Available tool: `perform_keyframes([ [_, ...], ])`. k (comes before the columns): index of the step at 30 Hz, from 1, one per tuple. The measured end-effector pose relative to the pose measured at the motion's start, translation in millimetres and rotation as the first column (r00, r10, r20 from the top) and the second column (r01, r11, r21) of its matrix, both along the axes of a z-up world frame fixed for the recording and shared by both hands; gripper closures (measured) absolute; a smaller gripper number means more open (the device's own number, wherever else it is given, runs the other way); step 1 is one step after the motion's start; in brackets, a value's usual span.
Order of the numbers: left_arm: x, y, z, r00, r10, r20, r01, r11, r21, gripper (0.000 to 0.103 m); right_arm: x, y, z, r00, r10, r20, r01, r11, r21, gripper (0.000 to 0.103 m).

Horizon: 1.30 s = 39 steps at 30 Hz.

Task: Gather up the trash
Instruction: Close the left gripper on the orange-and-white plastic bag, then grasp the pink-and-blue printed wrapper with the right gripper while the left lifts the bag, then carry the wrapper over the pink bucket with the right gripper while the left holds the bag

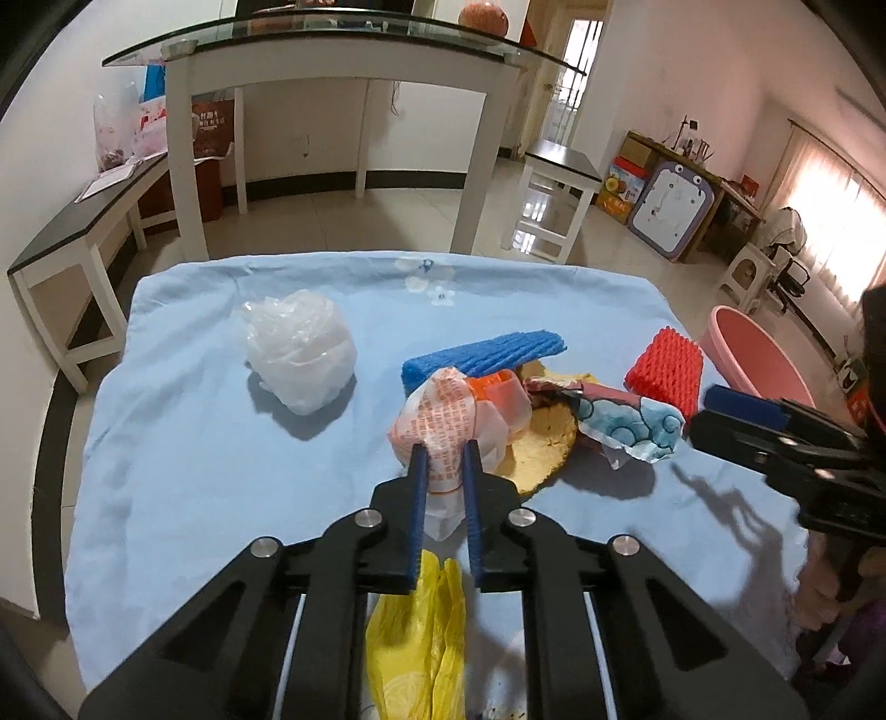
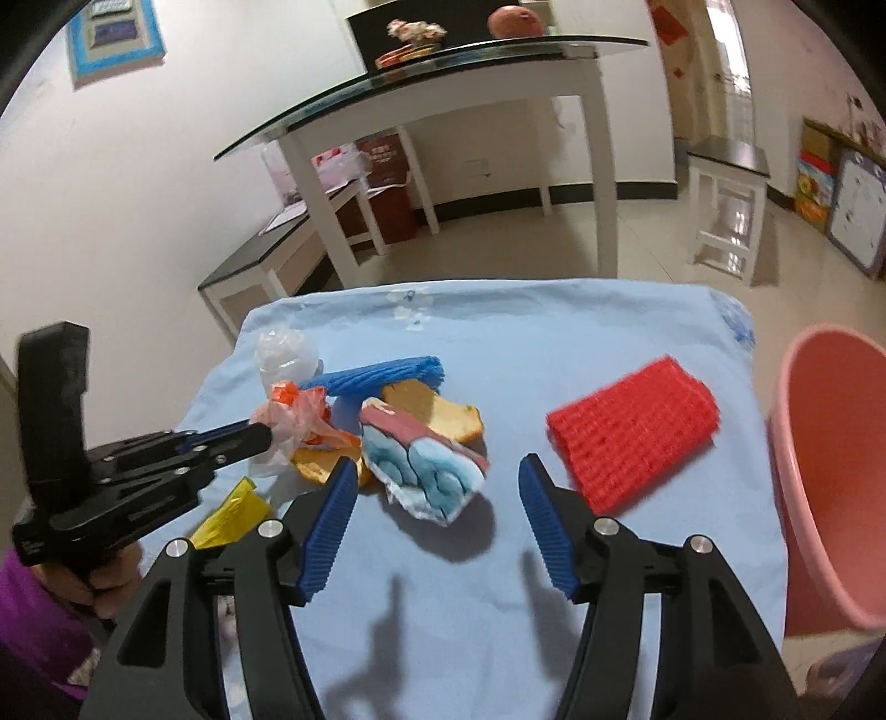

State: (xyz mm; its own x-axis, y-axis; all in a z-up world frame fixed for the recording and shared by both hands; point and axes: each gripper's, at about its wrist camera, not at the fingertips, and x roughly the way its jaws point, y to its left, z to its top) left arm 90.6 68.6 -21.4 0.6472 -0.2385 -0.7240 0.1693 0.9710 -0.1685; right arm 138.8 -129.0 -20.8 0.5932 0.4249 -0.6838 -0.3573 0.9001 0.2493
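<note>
On the blue cloth (image 1: 194, 443) lies a pile of trash. My left gripper (image 1: 446, 451) is shut on a crumpled orange-printed plastic bag (image 1: 443, 421), also seen in the right wrist view (image 2: 293, 421). Behind the bag lie a blue foam net (image 1: 487, 354), a yellow fruit peel (image 1: 542, 443) and a blue-and-pink cloud wrapper (image 1: 631, 423). My right gripper (image 2: 438, 462) stands open, its tips on either side of the near end of that wrapper (image 2: 426, 471), not touching it. A red foam net (image 2: 631, 432) lies to its right.
A white plastic bag (image 1: 302, 351) sits at the far left of the cloth, and a yellow bag (image 1: 421, 637) lies under my left gripper. A pink basin (image 2: 830, 471) stands beside the table's right edge. A glass-topped table (image 1: 332, 39) stands beyond.
</note>
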Motion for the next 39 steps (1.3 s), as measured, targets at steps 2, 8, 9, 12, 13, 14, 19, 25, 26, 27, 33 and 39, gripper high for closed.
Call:
perform_keyframes([
  [2, -2.7, 2.7, 2.6, 1.000, 0.006, 0.005, -0.006, 1.000, -0.008, 0.092, 7.1, 4.6, -3.0, 1.000, 0.012, -0.002, -0.012, 1.000, -0.021, 0.042],
  [8, -9.8, 7.0, 9.1, 1.000, 0.023, 0.014, -0.023, 0.999, -0.024, 0.092, 21.7, 16.1, -19.2, 0.997, 0.047, -0.056, -0.051, 0.996, -0.076, 0.062],
  [9, -10.9, 7.9, 9.6, 1.000, 0.026, 0.013, -0.026, 0.999, -0.027, 0.092, 21.4, 16.8, -21.2, 0.996, 0.052, -0.071, -0.057, 0.996, -0.073, 0.066],
  [12, -13.7, 8.7, 11.2, 0.999, 0.031, 0.014, -0.030, 0.999, -0.029, 0.092, 15.3, 18.8, -22.6, 0.994, 0.064, -0.084, -0.071, 0.994, -0.082, 0.085],
  [13, -14.3, 8.2, 12.3, 0.999, 0.030, 0.015, -0.030, 0.999, -0.030, 0.092, 13.2, 18.0, -22.2, 0.994, 0.066, -0.086, -0.073, 0.994, -0.077, 0.089],
  [14, -15.4, 7.4, 12.7, 0.999, 0.030, 0.017, -0.029, 0.999, -0.031, 0.092, 10.9, 17.4, -21.2, 0.994, 0.067, -0.087, -0.073, 0.995, -0.071, 0.091],
  [19, -18.1, 5.4, 19.5, 0.999, 0.028, 0.030, -0.027, 0.999, -0.033, 0.092, -3.6, 11.8, -9.8, 0.997, 0.051, -0.064, -0.054, 0.998, -0.044, 0.093],
  [25, -23.3, -2.2, 28.0, 0.998, 0.025, 0.052, -0.023, 0.999, -0.027, 0.092, -20.0, 2.3, 5.5, 0.999, 0.015, -0.033, -0.016, 1.000, -0.024, 0.093],
  [26, -24.4, -3.5, 28.6, 0.998, 0.026, 0.054, -0.024, 0.999, -0.024, 0.092, -22.1, 0.1, 7.4, 1.000, 0.008, -0.029, -0.009, 1.000, -0.024, 0.093],
  [27, -25.1, -4.9, 29.1, 0.998, 0.027, 0.057, -0.026, 0.999, -0.021, 0.092, -24.6, -2.9, 9.4, 1.000, 0.000, -0.024, 0.000, 1.000, -0.021, 0.093],
  [33, -28.0, -15.0, 35.2, 0.997, 0.037, 0.068, -0.036, 0.999, -0.018, 0.092, -37.3, -19.5, 17.1, 0.999, -0.043, -0.009, 0.042, 0.999, -0.008, 0.093],
  [39, -29.9, -24.3, 41.0, 0.996, 0.041, 0.073, -0.039, 0.999, -0.023, 0.092, -46.4, -38.2, 23.5, 0.997, -0.077, 0.009, 0.076, 0.997, 0.016, 0.093],
])
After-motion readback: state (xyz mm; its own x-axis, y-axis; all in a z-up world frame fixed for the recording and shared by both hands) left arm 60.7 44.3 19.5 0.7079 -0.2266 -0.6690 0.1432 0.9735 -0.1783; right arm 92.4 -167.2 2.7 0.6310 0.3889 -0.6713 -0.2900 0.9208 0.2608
